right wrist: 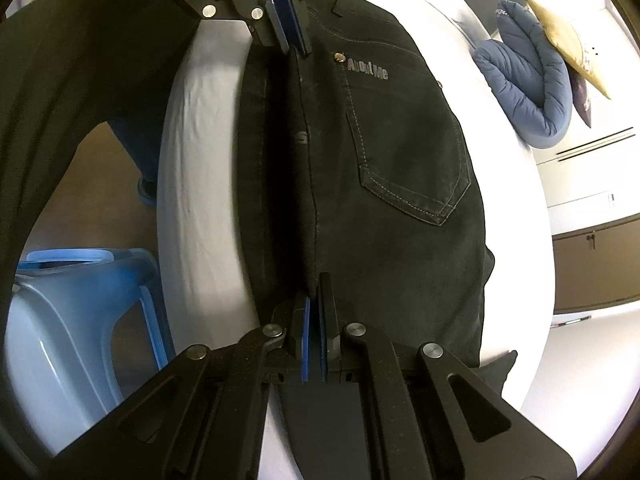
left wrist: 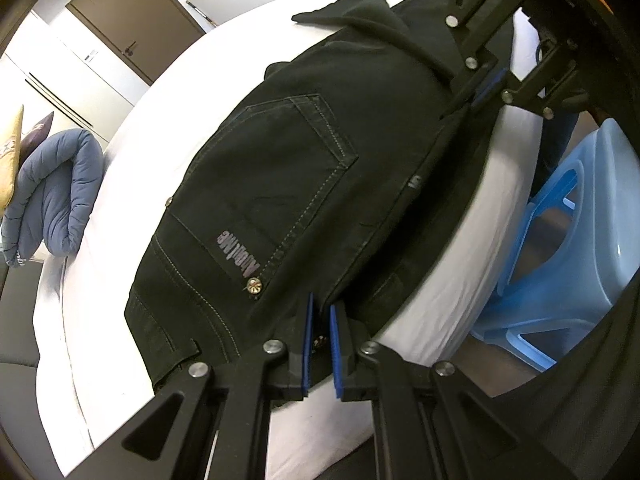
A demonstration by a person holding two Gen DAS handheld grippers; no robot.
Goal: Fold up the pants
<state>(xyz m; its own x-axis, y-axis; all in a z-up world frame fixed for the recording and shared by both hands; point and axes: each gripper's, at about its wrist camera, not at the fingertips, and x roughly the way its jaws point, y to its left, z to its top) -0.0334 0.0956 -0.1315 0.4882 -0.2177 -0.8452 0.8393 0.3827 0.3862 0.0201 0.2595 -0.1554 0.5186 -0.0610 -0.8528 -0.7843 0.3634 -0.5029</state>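
White bed (left wrist: 104, 280) carried black pants (left wrist: 280, 184); near fold edge clamped by left gripper (left wrist: 321, 344) at 6 o'clock and right gripper (right wrist: 314, 340). Fold mid-lay; release needed next.

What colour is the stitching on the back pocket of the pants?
Light grey on black pants; the back pocket shows best in the right wrist view.

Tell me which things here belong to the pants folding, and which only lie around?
Job: pants, left tool, right tool, both shut on the pants, bed.
Lying about: blue quilt, cushions, blue stool, cupboards.
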